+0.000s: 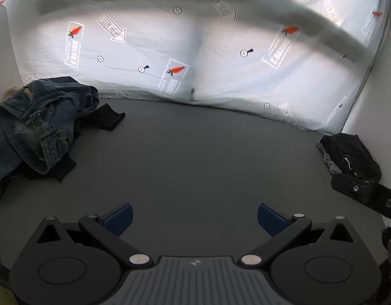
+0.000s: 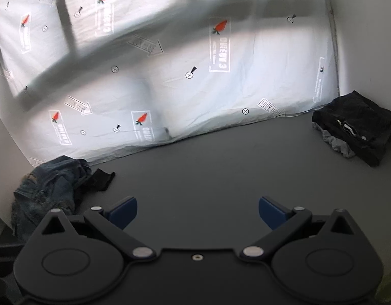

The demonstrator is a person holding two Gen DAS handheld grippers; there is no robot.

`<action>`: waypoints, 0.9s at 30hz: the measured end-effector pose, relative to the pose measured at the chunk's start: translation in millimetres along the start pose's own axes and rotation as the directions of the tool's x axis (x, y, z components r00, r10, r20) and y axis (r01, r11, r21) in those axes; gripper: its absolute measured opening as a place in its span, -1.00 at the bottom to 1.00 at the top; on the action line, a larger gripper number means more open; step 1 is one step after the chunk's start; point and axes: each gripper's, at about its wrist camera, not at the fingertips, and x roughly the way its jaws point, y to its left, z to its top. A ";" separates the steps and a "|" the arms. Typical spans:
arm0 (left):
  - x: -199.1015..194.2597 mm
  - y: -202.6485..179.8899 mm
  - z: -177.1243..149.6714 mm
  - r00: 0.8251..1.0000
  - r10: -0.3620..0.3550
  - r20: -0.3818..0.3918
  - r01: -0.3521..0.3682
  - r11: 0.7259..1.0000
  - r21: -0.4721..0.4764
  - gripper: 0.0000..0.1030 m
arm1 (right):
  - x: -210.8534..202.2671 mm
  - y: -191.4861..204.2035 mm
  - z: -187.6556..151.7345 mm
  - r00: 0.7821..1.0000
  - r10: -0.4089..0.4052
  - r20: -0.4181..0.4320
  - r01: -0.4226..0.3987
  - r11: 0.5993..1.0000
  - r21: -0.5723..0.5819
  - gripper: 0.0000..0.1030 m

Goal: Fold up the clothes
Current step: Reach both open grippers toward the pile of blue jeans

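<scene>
Crumpled blue jeans (image 1: pixel 35 129) lie in a heap at the table's left side, over a black garment (image 1: pixel 108 118). They also show in the right wrist view (image 2: pixel 50 188). A bundled black and grey garment (image 1: pixel 347 152) sits at the far right, also in the right wrist view (image 2: pixel 355 129). My left gripper (image 1: pixel 194 218) is open and empty above the dark grey table (image 1: pixel 195 152). My right gripper (image 2: pixel 197 212) is open and empty too; part of it (image 1: pixel 365 193) shows at the right edge of the left wrist view.
A white printed sheet with carrot logos (image 1: pixel 221 58) hangs as a backdrop behind the table, also in the right wrist view (image 2: pixel 195 76). White walls close in the left and right sides.
</scene>
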 end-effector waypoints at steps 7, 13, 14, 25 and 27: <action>20.3 39.3 19.1 0.999 0.024 -0.045 -0.028 0.995 -0.096 1.00 | 70.4 14.8 32.7 0.998 0.005 -0.068 -0.011 0.997 -0.078 1.00; 44.1 118.6 33.2 0.992 0.084 -0.094 -0.102 0.974 -0.203 1.00 | 134.4 59.9 48.3 0.994 0.026 -0.102 -0.036 0.995 -0.097 1.00; 47.8 134.6 37.4 0.991 0.095 -0.092 -0.113 0.969 -0.218 1.00 | 144.4 68.5 50.3 0.995 0.031 -0.100 -0.040 0.994 -0.097 1.00; 106.5 320.1 89.2 0.955 0.290 -0.064 -0.281 0.813 -0.510 1.00 | 267.7 224.3 45.2 0.985 0.099 -0.140 -0.136 0.948 -0.286 1.00; 117.3 349.4 96.8 0.945 0.322 -0.054 -0.300 0.791 -0.533 0.98 | 292.4 250.1 41.8 0.980 0.128 -0.153 -0.171 0.934 -0.313 0.98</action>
